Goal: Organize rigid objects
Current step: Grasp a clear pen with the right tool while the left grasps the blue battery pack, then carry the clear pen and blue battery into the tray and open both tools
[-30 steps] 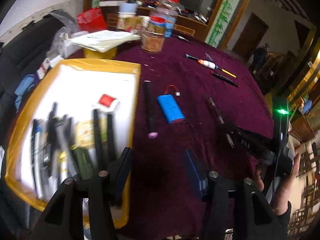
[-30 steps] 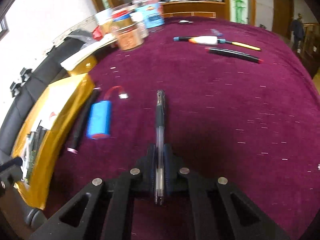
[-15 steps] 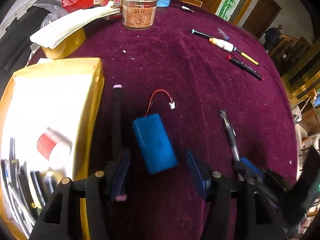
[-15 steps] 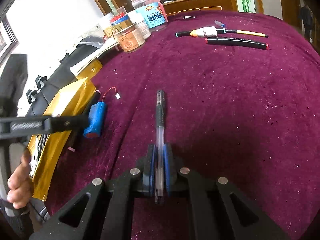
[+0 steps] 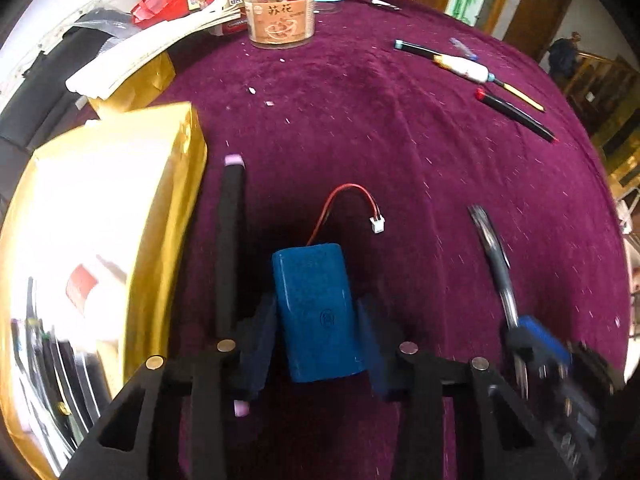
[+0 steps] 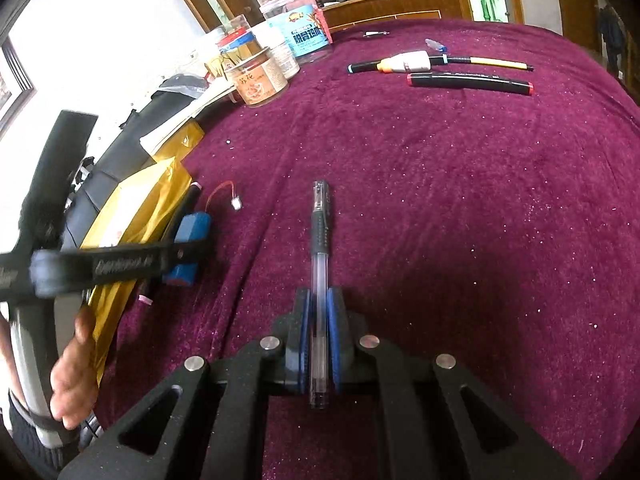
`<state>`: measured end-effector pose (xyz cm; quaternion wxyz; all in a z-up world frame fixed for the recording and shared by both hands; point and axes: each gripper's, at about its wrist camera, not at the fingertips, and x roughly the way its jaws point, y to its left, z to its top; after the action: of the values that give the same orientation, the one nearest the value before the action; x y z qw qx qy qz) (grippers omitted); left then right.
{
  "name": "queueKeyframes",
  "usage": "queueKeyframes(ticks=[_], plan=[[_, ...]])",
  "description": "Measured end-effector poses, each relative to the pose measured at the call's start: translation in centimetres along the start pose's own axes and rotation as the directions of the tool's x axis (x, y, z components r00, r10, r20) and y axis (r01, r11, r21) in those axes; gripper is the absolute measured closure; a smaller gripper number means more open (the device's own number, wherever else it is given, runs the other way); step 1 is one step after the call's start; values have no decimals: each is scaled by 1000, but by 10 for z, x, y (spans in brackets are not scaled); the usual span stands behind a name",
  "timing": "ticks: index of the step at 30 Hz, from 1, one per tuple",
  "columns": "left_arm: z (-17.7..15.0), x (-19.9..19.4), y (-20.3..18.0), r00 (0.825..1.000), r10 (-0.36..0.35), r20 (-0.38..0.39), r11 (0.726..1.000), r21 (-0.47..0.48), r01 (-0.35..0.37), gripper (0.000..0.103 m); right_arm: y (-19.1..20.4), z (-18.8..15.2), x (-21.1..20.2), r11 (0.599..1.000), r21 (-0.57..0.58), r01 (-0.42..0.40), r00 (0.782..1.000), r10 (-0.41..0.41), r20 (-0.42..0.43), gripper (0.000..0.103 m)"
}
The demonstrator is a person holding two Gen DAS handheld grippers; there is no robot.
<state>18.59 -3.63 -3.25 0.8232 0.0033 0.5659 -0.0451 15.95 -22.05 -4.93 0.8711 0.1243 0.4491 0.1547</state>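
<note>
A blue battery pack (image 5: 316,312) with a red wire and white plug lies on the purple cloth. My left gripper (image 5: 316,320) has its jaws on both sides of the pack, close against it. A black marker with pink ends (image 5: 229,248) lies just left of it, beside the gold tray (image 5: 176,208) that holds several pens. My right gripper (image 6: 319,320) is shut on a clear gel pen (image 6: 320,240), which points forward above the cloth. The battery pack (image 6: 192,236) and the left gripper also show in the right wrist view.
Far across the cloth lie a black marker with red ends (image 6: 470,82), a glue pen (image 6: 404,63) and a thin yellow pen (image 6: 500,64). Jars (image 5: 280,12) and papers (image 5: 132,56) crowd the far left edge.
My left gripper moved forward from over the tray to the battery pack and closed in around it. My right gripper kept hold of the gel pen and rose slightly.
</note>
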Motion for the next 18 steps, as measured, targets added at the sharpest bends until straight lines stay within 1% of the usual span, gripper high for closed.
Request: queueKeyframes(ticks=[2,4,6,8,9,12,15,18], plan=[[-20,-9,1,999,-40,3,999,9,40,62,-3,0,-5,1000,14,-5,1000,4,28,95],[-39,-19,5,991,-133,-1,991,1,133,62,-2,-1,-15,1000,11,-14,997,13,82,95],[-57,-26,15,968,-251,-10,968,-37,250,63,5,-2,-22,1000,-17,-23,992,25,120,95],[-74,-32,27,943,-331,-19,941,-83,328,63,12,-2,-24,999,-41,-27,990,32,137,95],[-82,-38,32,938,-348,-12,934,-94,345,63,15,-2,-26,998,-53,-42,988,50,145,95],[-102,-61,47,929,-369,30,921,-124,370,63,23,-4,-34,994,-70,-83,979,94,181,95],[-111,-95,74,910,-404,98,897,-154,415,64,37,-5,-45,986,-54,-156,969,163,184,95],[-119,-132,105,907,-378,185,895,-178,410,64,70,-9,-63,976,-104,-193,957,210,198,95]])
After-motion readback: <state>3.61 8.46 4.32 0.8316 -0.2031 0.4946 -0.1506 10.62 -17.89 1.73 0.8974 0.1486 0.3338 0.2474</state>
